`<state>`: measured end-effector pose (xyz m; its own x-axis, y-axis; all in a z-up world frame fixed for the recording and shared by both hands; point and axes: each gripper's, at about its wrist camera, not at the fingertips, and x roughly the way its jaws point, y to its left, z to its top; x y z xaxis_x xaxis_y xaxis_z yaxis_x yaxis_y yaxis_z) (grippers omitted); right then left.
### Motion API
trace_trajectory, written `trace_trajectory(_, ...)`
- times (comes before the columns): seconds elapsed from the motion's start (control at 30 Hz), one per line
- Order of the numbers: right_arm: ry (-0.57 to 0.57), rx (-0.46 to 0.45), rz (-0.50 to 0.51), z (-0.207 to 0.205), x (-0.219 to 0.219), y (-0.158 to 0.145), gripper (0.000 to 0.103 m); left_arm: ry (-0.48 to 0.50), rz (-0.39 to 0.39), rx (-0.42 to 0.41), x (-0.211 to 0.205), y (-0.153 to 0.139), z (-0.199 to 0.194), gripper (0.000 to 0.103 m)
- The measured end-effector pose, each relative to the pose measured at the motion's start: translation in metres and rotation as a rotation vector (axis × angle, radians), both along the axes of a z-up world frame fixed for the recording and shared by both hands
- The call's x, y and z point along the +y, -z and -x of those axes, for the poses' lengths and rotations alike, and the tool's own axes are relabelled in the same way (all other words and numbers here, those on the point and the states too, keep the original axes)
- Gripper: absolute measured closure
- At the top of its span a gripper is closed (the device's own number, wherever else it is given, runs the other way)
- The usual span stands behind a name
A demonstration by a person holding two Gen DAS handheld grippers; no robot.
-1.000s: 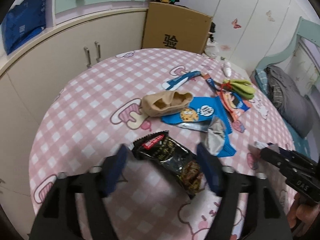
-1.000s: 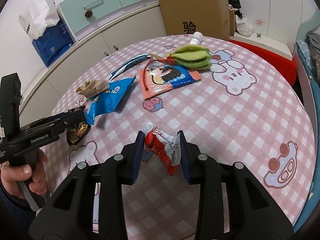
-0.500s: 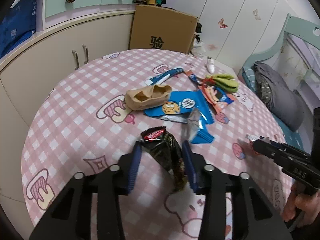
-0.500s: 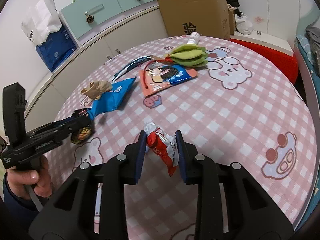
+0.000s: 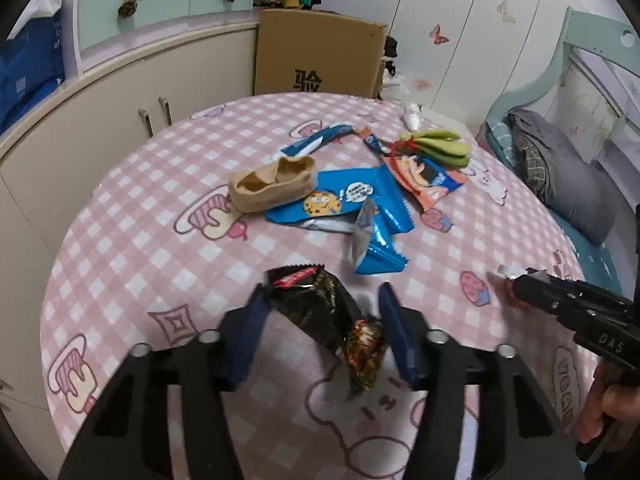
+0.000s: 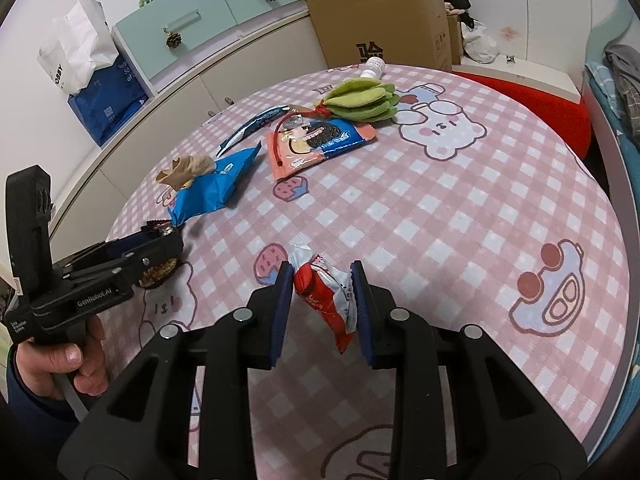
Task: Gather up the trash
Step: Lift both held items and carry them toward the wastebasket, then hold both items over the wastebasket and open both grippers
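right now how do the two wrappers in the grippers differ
The black wrapper in the left gripper is dark with a red label at its top; the red wrapper in the right gripper is red and white. The black one looks longer, slanting between the fingers; the red one hangs down. Both are crumpled and pinched, lifted off the tablecloth.

We see a crumpled black foil snack wrapper [image 5: 320,312] with a red label, tilted and pinched off the cloth. A creased red-and-white wrapper [image 6: 326,300] hangs upright likewise. A torn blue cookie wrapper [image 5: 360,208] lies flat mid-table, an orange biscuit wrapper [image 6: 316,142] beyond.
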<state>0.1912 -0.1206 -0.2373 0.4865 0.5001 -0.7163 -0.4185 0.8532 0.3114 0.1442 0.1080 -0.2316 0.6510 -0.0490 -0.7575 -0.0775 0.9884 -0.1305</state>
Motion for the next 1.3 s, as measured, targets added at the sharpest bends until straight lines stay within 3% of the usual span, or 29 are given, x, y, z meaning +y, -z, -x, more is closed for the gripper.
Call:
trace_trajectory(0.37, 0.005, -0.012, -0.036, 0.007, -0.014, -0.006, 0.075, 0.045, 0.053, -0.006, -0.003, -0.004, 0.013, 0.070)
trace_trajectory(0.73, 0.067, -0.036, -0.077, 0.011, -0.048, -0.017, 0.075, 0.123, 0.091, -0.083, -0.031, -0.032, 0.027, 0.071)
trace_trajectory(1.03, 0.143, -0.075, -0.114, 0.015, -0.091, -0.030, 0.075, 0.254, 0.119, -0.135, -0.089, -0.058, 0.013, 0.071)
trace_trajectory(1.3, 0.296, -0.113, -0.147, 0.022, -0.171, -0.040, 0.075, 0.402, 0.146, -0.150, -0.167, -0.071, -0.016, 0.071)
